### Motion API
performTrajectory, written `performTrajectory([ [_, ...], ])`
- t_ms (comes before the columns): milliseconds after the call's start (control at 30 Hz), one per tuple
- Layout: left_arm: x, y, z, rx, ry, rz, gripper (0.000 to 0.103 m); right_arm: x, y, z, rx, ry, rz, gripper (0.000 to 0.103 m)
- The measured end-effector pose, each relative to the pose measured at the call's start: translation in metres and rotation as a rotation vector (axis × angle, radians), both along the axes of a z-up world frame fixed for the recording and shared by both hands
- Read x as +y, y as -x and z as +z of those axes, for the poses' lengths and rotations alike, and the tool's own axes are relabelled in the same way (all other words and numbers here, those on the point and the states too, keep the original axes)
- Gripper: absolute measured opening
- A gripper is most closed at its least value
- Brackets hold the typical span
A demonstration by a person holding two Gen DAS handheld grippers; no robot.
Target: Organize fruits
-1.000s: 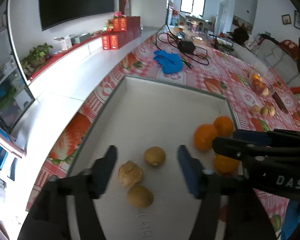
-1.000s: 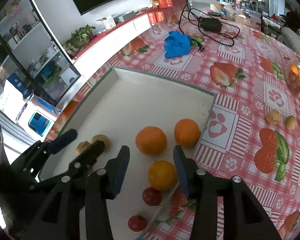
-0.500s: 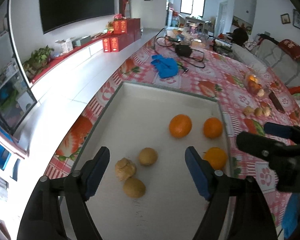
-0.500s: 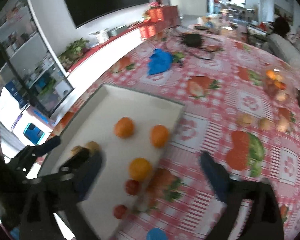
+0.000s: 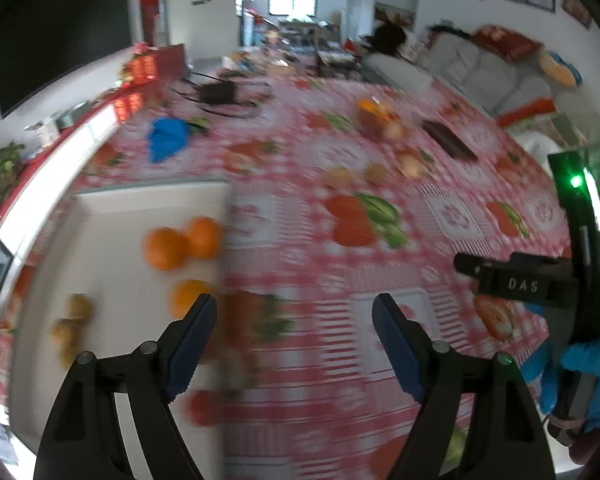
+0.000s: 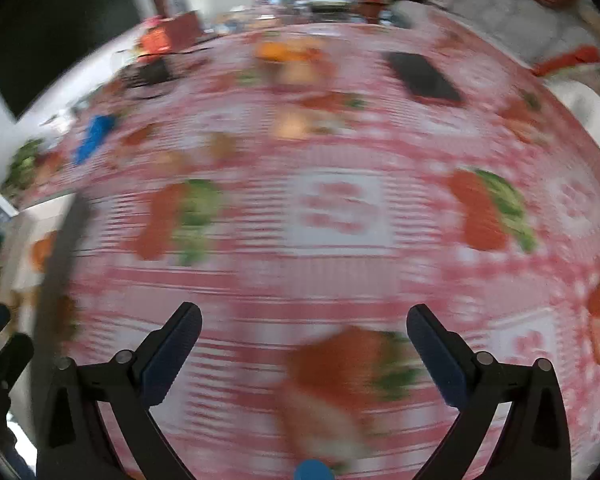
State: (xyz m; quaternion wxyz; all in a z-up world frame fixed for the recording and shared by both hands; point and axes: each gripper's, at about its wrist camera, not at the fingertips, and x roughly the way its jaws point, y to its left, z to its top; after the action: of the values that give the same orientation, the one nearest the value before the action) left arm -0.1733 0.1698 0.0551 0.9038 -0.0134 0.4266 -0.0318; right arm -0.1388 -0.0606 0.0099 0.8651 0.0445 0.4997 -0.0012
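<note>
Both views are pretty smeared, so take the small stuff loosely. The left tongs (image 5: 294, 312) are spread wide with nothing between the pads, hanging over the worktop (image 5: 380, 264) just right of the white tray (image 5: 112, 216). The right tongs (image 6: 304, 326) are wide open and empty too, over bare checked cloth well right of the tray.

Where the fruit is: three oranges (image 5: 165, 249) sit in the tray by its right wall, a few brownish fruits (image 5: 76, 312) are near its left side, and something small and red (image 5: 202, 408) lies low down by the left finger. I can't tell if that one is in the tray or on the cloth. More loose brown fruits (image 5: 376, 172) sit further out on the cloth, near a bag of fruit (image 5: 374, 114) and a dark flat thing (image 5: 450, 140).

My read is that this is the reach for the next loose piece. To do it well, I'd slow down before descending, centre one fruit between the pads, and close gently since they look soft.

Room-wise, the middle of the cloth is wide open. Watch the tray's raised right wall on the way back, and keep the two tongs from crossing.
</note>
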Motion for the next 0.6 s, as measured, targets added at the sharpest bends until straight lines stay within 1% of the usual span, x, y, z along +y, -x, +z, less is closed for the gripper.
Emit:
performTrajectory([
  [67,-0.017,-0.008,-0.012,0.013,-0.005,-0.008,0.083,-0.022,0.003,-0.007,0.003,0.033,-0.046,0.103],
  [133,-0.025,-0.014,-0.021,0.02,-0.005,0.004,0.083,-0.039,0.005,-0.012,0.001,0.044,-0.075,0.103],
  [233,-0.031,-0.029,-0.034,0.024,0.008,0.042,0.083,-0.056,0.01,-0.012,-0.039,0.065,-0.099,0.103],
  [400,-0.028,-0.044,-0.045,0.039,0.032,0.094,0.083,-0.058,0.012,-0.014,-0.098,0.092,-0.088,0.103],
  [533,-0.033,-0.05,-0.048,0.032,0.002,0.101,0.086,-0.058,0.016,-0.015,-0.106,0.087,-0.081,0.103],
  [600,-0.039,-0.051,-0.052,0.029,-0.035,0.094,0.089,-0.058,0.016,-0.015,-0.11,0.087,-0.077,0.103],
])
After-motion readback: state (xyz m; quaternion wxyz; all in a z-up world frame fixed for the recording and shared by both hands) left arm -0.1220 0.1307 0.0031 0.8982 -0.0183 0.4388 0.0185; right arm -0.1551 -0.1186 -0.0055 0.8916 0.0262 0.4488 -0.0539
